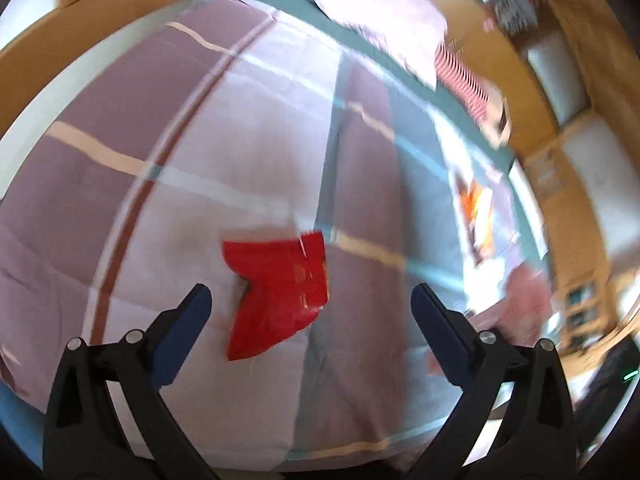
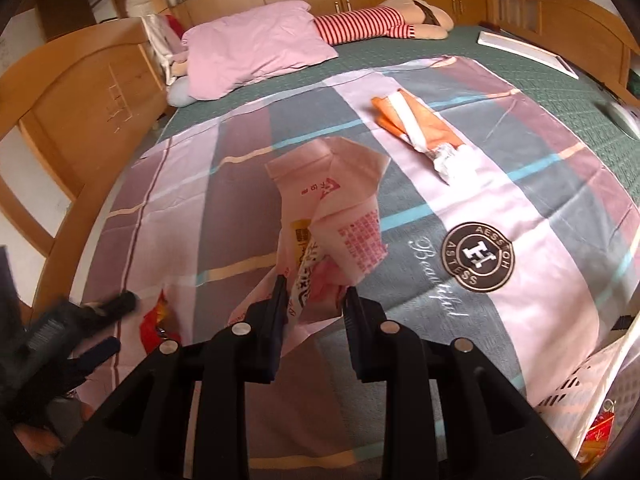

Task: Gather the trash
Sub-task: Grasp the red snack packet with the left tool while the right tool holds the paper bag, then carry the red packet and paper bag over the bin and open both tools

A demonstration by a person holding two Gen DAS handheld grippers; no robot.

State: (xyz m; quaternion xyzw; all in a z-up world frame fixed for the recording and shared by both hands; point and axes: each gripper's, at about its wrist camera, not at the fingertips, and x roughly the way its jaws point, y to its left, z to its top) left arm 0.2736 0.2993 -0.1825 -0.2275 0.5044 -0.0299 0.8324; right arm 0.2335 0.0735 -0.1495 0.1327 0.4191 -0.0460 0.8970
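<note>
While trash lies on the bed (image 2: 520, 80):
Right gripper (image 2: 314, 292): clamps pink wrapper (image 2: 340, 216).
Left gripper (image 1: 310, 300): spread wide over red wrapper (image 1: 280, 296).
Left: orange wrapper (image 2: 416, 124), uncollected.

left wrist: close, down on quilt (image 1: 256, 168) | right wrist: low, toward pillow (image 2: 256, 48) | shared: quilt

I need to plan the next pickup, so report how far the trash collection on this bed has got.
Done: nothing visibly binned; a plastic bag at the bed's edge seems to hold some red packaging, unclear. In hand: the right gripper is shut on a crumpled pink wrapper. The left gripper is open over the red wrapper, not yet gripping. Left: that red wrapper and the orange-and-white wrapper on the quilt.
</note>
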